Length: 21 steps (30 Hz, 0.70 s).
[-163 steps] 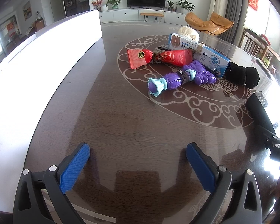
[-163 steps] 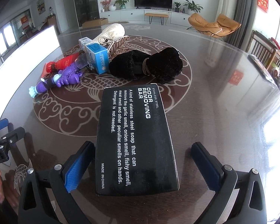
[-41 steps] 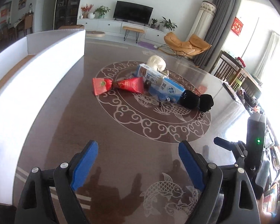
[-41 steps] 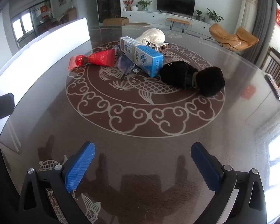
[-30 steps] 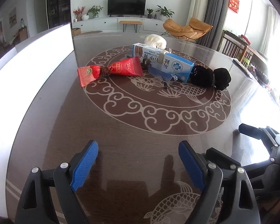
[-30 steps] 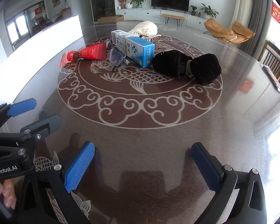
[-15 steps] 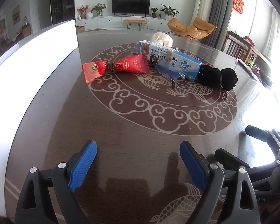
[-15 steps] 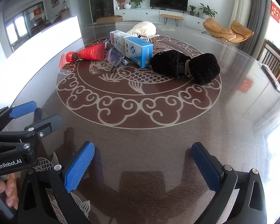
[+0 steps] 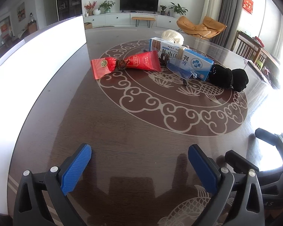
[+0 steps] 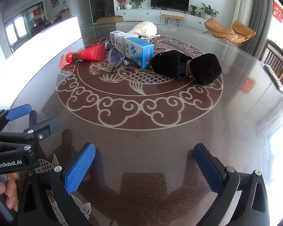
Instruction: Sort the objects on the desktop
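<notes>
A: Living room, dark patterned desk (image 9: 107,131). Why is everything bunched mid-frame?

B: Unsorted yet, I'd guess: red packet (image 9: 125,64), blue box (image 9: 181,58), black bundle (image 9: 228,76). Left tongs (image 9: 139,162), jaws just widened, and right tongs (image 10: 144,164) gape empty, low in frame.

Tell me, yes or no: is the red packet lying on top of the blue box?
No, the red packet lies flat on the table to the left of the blue box, not on top of it.

Place: home living room
Far wall: television (image 9: 139,1) above a white sideboard (image 9: 122,17), potted plants (image 10: 138,1)
Far right: orange lounge chair (image 9: 201,26), grey curtains (image 9: 227,9)
Near: dark table (image 9: 107,128) with fish pattern
</notes>
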Each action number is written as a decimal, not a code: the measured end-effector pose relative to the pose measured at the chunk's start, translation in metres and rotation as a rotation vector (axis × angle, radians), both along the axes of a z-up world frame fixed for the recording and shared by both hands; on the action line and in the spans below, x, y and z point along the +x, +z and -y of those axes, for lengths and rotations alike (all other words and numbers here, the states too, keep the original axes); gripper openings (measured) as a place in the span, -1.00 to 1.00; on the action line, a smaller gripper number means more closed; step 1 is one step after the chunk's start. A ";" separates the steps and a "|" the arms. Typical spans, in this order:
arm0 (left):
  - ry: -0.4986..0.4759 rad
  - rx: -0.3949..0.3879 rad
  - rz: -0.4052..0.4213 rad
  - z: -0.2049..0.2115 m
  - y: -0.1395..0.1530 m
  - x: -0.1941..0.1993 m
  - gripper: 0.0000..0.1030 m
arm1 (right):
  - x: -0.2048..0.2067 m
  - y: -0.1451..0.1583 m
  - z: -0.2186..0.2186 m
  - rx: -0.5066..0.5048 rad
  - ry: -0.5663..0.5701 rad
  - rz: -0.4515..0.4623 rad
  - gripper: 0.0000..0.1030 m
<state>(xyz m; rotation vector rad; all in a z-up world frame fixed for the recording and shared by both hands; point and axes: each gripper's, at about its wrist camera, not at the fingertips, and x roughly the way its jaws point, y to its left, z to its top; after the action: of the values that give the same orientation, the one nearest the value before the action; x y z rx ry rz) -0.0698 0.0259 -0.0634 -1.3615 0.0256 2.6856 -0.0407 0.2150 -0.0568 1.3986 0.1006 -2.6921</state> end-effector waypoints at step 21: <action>0.135 -0.039 0.011 0.029 -0.001 -0.002 1.00 | -0.003 0.002 -0.028 -0.070 -0.132 -0.010 1.00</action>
<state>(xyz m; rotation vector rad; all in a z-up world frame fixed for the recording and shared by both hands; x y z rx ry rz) -0.0719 -0.0028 -0.0645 -1.4388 -0.0156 2.8007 -0.0435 0.2430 -0.0545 1.4187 -0.0876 -2.7782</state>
